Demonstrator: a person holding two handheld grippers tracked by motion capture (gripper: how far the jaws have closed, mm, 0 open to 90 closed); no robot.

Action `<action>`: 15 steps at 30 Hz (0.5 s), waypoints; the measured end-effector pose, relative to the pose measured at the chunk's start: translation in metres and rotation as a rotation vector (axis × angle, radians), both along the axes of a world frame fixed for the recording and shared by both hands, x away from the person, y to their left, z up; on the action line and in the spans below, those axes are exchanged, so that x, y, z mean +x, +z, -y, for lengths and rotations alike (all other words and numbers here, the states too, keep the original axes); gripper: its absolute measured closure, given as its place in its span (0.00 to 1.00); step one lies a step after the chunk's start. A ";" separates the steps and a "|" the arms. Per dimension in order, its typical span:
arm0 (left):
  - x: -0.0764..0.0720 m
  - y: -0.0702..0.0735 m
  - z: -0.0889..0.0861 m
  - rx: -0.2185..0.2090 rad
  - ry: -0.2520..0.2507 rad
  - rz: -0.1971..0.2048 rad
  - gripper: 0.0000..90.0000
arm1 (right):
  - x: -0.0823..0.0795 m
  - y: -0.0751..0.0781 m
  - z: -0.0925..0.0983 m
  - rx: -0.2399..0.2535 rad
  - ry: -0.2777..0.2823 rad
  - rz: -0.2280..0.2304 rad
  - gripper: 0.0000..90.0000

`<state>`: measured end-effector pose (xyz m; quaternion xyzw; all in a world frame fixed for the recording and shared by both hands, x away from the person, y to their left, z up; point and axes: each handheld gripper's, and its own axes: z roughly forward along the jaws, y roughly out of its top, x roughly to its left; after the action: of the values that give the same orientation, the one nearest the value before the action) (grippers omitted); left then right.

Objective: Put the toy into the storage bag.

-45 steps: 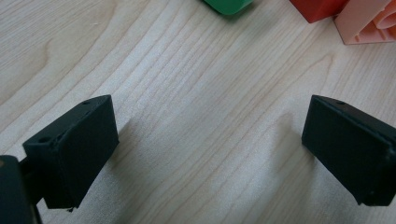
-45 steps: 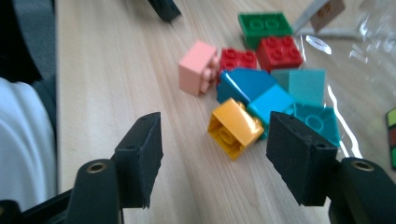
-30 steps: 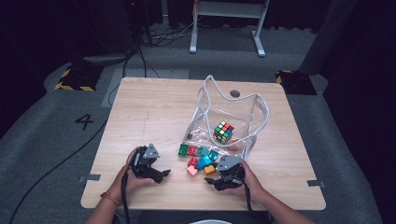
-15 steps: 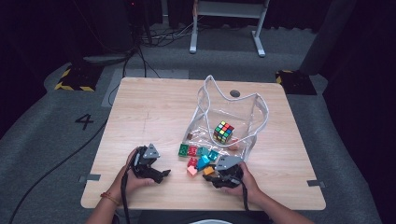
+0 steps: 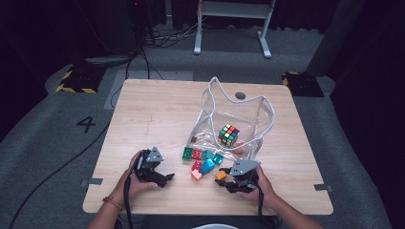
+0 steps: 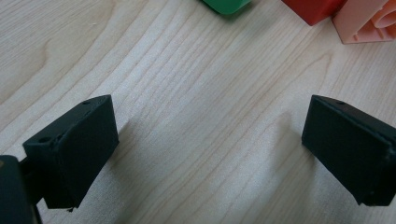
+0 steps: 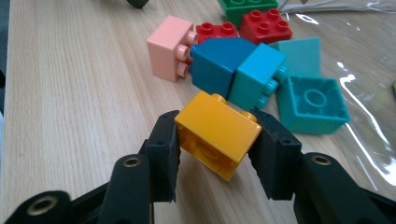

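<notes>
— Starting at the left: the left gripper (image 5: 152, 168) rests low on the counter (image 5: 157, 109), its jaws spread wide with bare wood between them. Nothing at risk there, unless it drifts toward the green brick (image 6: 227, 4) and the red brick (image 6: 316, 9) just ahead and nudges them.

— And the pile in the middle?

— Loose bricks lie close together: a pink brick (image 7: 168, 47) touching a dark blue one (image 7: 219, 63), teal ones beside it. They sit just ahead of the right gripper (image 7: 217, 140), so any forward push could scatter them.

— What does that gripper hold?

— Its jaws have just been closing, and they now pinch the orange brick (image 7: 218, 133) by two opposite sides, near the front edge of the counter. The brick sits tilted between the pads, one corner low. I judge that it could twist or slip out on lifting.

— Further right?

— The clear bag (image 5: 239, 119) lies slack with a puzzle cube (image 5: 229, 134) inside. Its mouth looks floppy, so a brick carried there may catch the rim and drop outside.
</notes>
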<state>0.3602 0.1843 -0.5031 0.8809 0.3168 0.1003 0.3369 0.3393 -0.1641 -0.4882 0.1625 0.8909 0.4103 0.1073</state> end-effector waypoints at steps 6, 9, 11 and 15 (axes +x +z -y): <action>0.000 0.000 0.000 0.000 0.000 0.000 0.04 | -0.003 0.011 0.013 0.004 -0.020 -0.002 0.61; 0.000 0.000 0.000 0.001 0.001 -0.001 0.04 | -0.005 0.020 0.018 0.015 -0.028 0.002 0.61; 0.000 0.000 0.000 0.000 -0.001 0.000 0.04 | -0.003 0.028 0.022 0.032 -0.013 0.038 0.61; 0.000 0.000 0.000 0.000 -0.001 0.000 0.04 | 0.001 0.047 0.030 0.082 -0.012 0.069 0.61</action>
<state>0.3603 0.1843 -0.5031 0.8811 0.3166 0.1001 0.3369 0.3399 -0.1938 -0.4413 0.1581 0.8680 0.4514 0.1337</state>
